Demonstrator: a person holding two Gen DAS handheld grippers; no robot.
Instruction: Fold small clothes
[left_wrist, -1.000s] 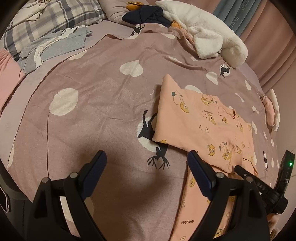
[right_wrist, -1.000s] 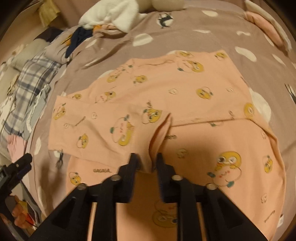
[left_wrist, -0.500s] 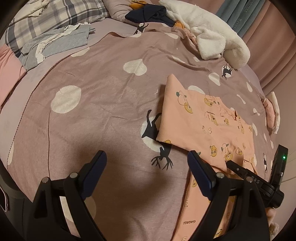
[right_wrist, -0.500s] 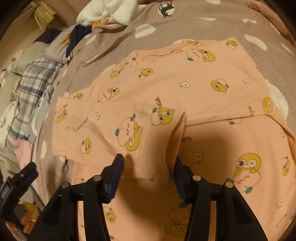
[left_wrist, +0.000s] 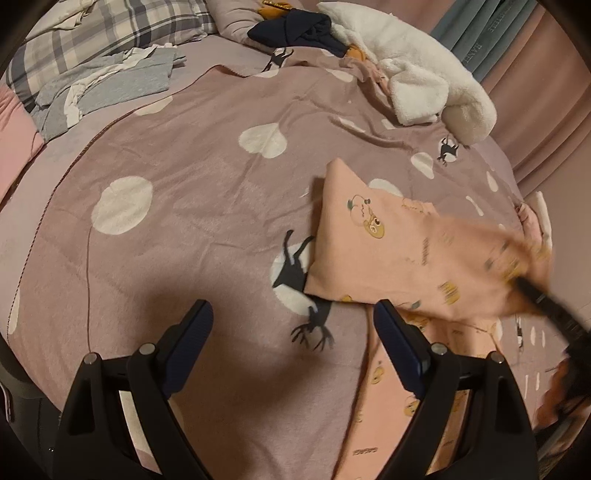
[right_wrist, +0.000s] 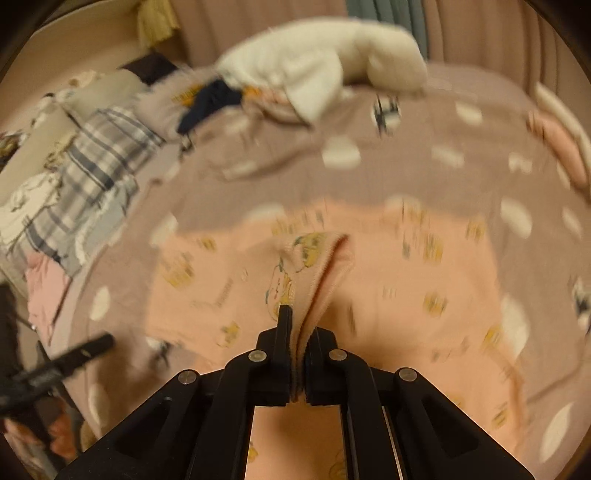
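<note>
A small peach garment (left_wrist: 388, 258) with yellow cartoon prints lies on the mauve bedspread (left_wrist: 184, 192). It also shows in the right wrist view (right_wrist: 388, 280). My right gripper (right_wrist: 298, 332) is shut on a fold of this garment and holds it lifted above the bed; the view is blurred. It shows in the left wrist view (left_wrist: 543, 299) as a dark blur at the right. My left gripper (left_wrist: 291, 328) is open and empty, low over the bedspread just left of the garment.
A white fleece item (left_wrist: 417, 70) and a dark blue garment (left_wrist: 295, 29) lie at the far side. Grey clothes (left_wrist: 107, 85) and a plaid piece (left_wrist: 92, 33) lie at the far left. Pink curtains (left_wrist: 546, 92) hang at the right.
My right gripper opened, then shut on a fold of the peach garment and lifted it, moving fast. The left gripper stayed open and hardly moved.
</note>
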